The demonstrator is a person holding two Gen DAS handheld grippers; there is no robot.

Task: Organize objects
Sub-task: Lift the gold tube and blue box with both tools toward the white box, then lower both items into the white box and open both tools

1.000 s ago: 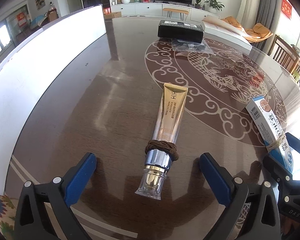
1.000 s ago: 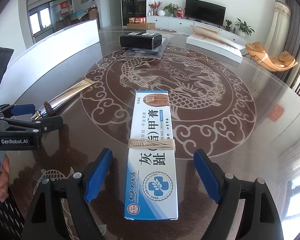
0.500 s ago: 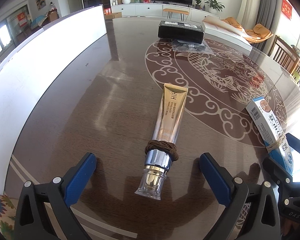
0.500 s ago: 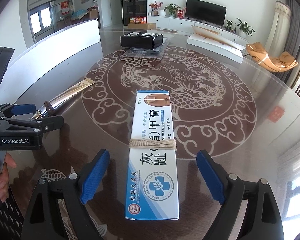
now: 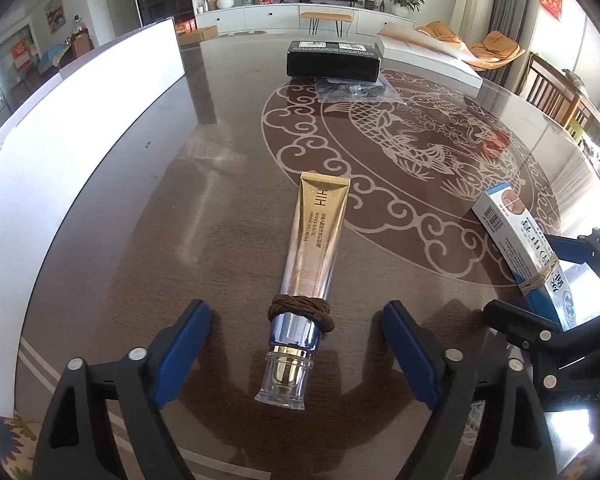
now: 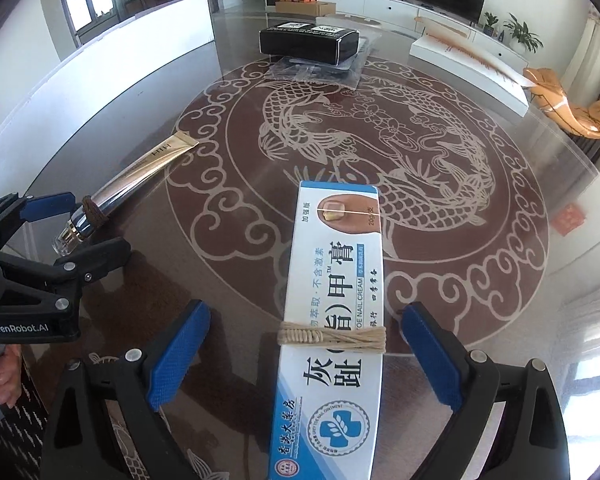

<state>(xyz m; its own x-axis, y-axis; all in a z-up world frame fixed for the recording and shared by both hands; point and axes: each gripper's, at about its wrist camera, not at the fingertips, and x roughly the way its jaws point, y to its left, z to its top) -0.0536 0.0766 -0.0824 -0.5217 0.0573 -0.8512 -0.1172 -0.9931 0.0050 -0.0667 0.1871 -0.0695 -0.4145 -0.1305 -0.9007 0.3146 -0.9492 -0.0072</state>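
Observation:
A gold and silver cream tube [image 5: 308,268] with a brown band near its clear cap lies on the dark table. My left gripper [image 5: 296,344] is open, its blue pads on either side of the cap end, not touching. A white and blue ointment box [image 6: 336,320] with a tan string band lies flat. My right gripper [image 6: 304,352] is open, its pads astride the box's near half. The box [image 5: 528,256] and the right gripper [image 5: 556,280] also show in the left wrist view; the tube [image 6: 128,184] and left gripper [image 6: 64,224] show in the right wrist view.
A black box [image 5: 334,60] and a clear plastic bag with dark parts [image 5: 352,90] lie at the far side of the table. A long white panel [image 5: 60,128] stands along the left edge. A white flat box [image 6: 468,68] lies far right.
The right gripper's view has tilted and shifted slightly, with its pads a little wider around the box. The left gripper and the tube have not moved.

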